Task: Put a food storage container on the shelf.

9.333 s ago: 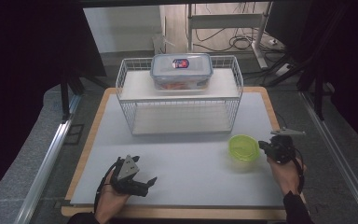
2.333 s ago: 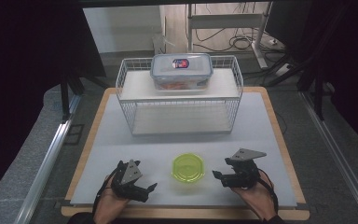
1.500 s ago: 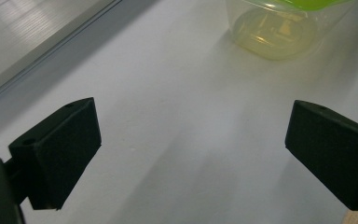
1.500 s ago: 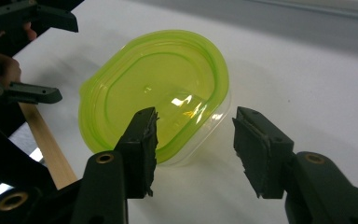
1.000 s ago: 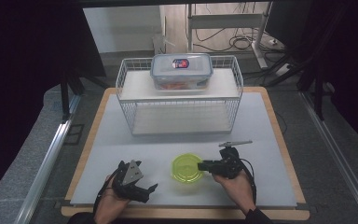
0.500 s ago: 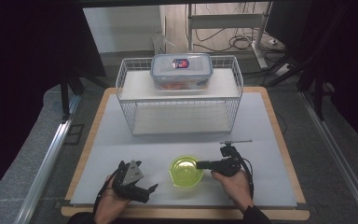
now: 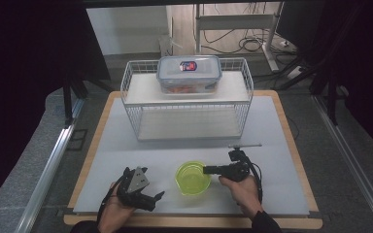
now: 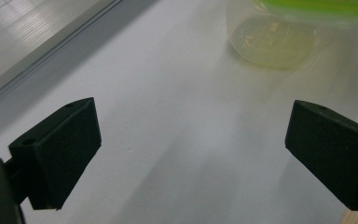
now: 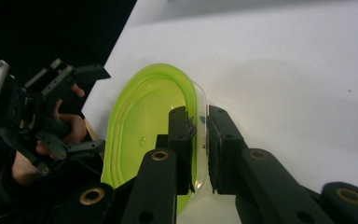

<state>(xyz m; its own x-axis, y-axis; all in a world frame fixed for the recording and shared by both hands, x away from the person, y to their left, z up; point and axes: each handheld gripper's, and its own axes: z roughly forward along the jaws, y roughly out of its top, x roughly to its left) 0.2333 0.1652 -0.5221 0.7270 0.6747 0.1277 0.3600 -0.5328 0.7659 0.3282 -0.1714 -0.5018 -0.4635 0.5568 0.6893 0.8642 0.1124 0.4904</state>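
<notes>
A small clear bowl with a lime-green rim (image 7: 193, 178) stands on the white table top near the front edge. My right gripper (image 7: 208, 170) is shut on the bowl's right rim, one jaw inside and one outside the wall (image 9: 198, 125). My left gripper (image 7: 158, 196) rests open on the table to the bowl's left, a short gap away. The left gripper view looks between its wide-apart jaws at the bowl's base (image 8: 272, 43), with nothing between them.
A white wire rack (image 7: 188, 101) stands at the back of the table. A clear lidded food box (image 7: 189, 73) sits on its top shelf. The table's wooden edge (image 7: 194, 220) runs along the front.
The bowl went from the right side of the table to front centre. My right gripper let it go, drew back, then came in again and closed on its right rim.
</notes>
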